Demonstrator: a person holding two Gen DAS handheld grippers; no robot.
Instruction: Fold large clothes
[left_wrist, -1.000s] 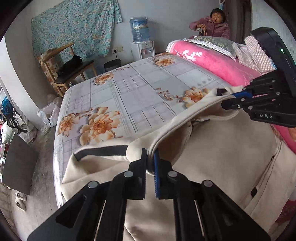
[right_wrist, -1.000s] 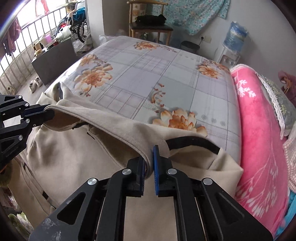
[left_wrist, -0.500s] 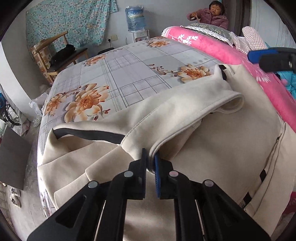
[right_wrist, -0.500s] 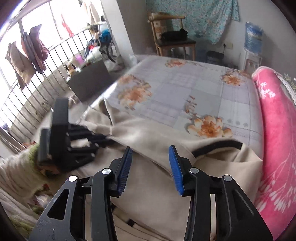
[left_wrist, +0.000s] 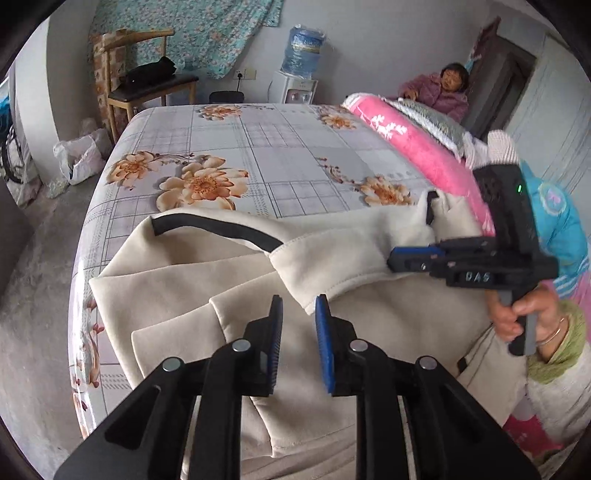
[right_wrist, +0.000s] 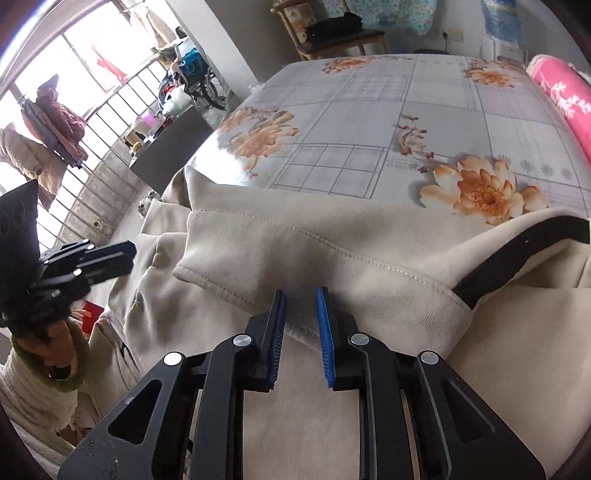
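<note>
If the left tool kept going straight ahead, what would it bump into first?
Most likely the folded edge of the beige coat, which lies right in front of the open left tool. Beyond that is the flowered bedsheet. Depth is hard to judge.

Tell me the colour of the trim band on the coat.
Black trim band on the beige coat; right wrist view.

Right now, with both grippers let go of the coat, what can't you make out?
- Coat bottom hem: cut off by the lower edge, behind the left gripper, in the left view.
- Coat's front closure: covered by the folded sleeve, both views.
- Right gripper as seen in the left view: blurred.
</note>
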